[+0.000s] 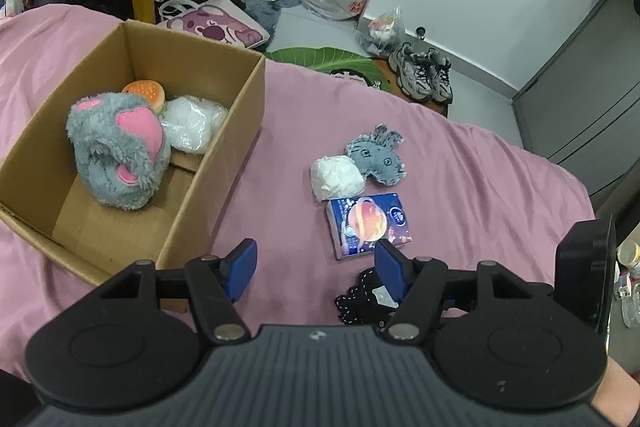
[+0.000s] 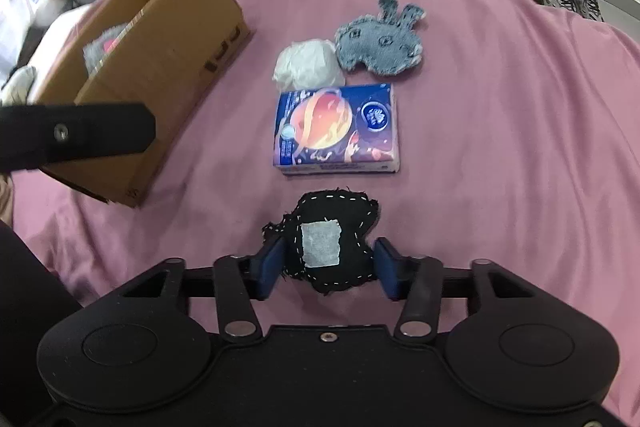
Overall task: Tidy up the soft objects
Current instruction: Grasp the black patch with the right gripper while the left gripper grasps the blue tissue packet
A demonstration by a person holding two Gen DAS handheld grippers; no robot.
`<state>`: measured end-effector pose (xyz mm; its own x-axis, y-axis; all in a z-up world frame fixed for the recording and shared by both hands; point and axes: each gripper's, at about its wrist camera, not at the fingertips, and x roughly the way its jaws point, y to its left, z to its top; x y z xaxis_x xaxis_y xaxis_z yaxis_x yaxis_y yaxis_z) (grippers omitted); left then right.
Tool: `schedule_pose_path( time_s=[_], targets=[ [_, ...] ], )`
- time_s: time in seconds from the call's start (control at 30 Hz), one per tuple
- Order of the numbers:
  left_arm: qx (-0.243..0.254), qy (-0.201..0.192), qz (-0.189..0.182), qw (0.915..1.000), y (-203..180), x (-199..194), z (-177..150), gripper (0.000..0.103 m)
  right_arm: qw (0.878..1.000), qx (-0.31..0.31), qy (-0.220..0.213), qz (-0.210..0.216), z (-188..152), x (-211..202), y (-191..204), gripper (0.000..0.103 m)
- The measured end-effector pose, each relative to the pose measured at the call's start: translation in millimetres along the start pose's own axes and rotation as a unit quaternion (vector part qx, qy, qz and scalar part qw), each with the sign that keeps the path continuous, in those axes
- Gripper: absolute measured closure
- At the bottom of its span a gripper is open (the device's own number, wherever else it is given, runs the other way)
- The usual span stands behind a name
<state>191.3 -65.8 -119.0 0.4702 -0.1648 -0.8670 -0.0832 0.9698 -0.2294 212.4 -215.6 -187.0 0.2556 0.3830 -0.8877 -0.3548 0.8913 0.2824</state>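
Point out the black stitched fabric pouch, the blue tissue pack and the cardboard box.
Black stitched fabric pouch [image 2: 320,245], right wrist view, white patch.
Blue planet-print tissue pack [image 2: 336,129], right wrist view, top face.
Brown cardboard box [image 1: 224,187], left wrist view, right wall.

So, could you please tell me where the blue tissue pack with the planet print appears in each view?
Left wrist view: tissue pack lies right of centre, just beyond the claw's right finger.
Right wrist view: tissue pack sits at centre, beyond the black stitched pouch.
Shared landmark: the white wrapped ball touching its far edge.

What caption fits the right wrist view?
Right gripper fingers bracket black stitched fabric pouch on pink bedsheet, near brown cardboard box.
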Motion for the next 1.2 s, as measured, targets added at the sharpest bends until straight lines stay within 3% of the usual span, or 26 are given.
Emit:
schedule_pose_path(
  time_s=[0.2, 0.5, 0.7, 1.2],
  targets=[
    [0.005, 0.006, -0.001, 1.0000, -8.8, 14.0, 1.0, 0.039, 1.000, 0.000, -0.013, 0.002, -0.8, -6.8, -1.1, 0.076],
    [0.010, 0.016, -0.003, 0.9998, -25.9, 38.0, 5.0, 0.039, 1.000, 0.017, -0.021, -0.016, -1.2, -17.2, -16.7, 0.076],
    [0.011, 0.027, 0.004, 0.9996, -38.0, 53.1, 8.5, 0.036, 0.997, 0.067, -0.025, -0.023, 5.3, -16.6, -42.9, 0.076],
    [-0.006, 0.053, 0.018, 0.9984, -54.1, 95.3, 17.9, 0.031, 0.991, 0.122, -0.038, -0.044, 9.3, -21.1, -76.0, 0.076]
  ],
)
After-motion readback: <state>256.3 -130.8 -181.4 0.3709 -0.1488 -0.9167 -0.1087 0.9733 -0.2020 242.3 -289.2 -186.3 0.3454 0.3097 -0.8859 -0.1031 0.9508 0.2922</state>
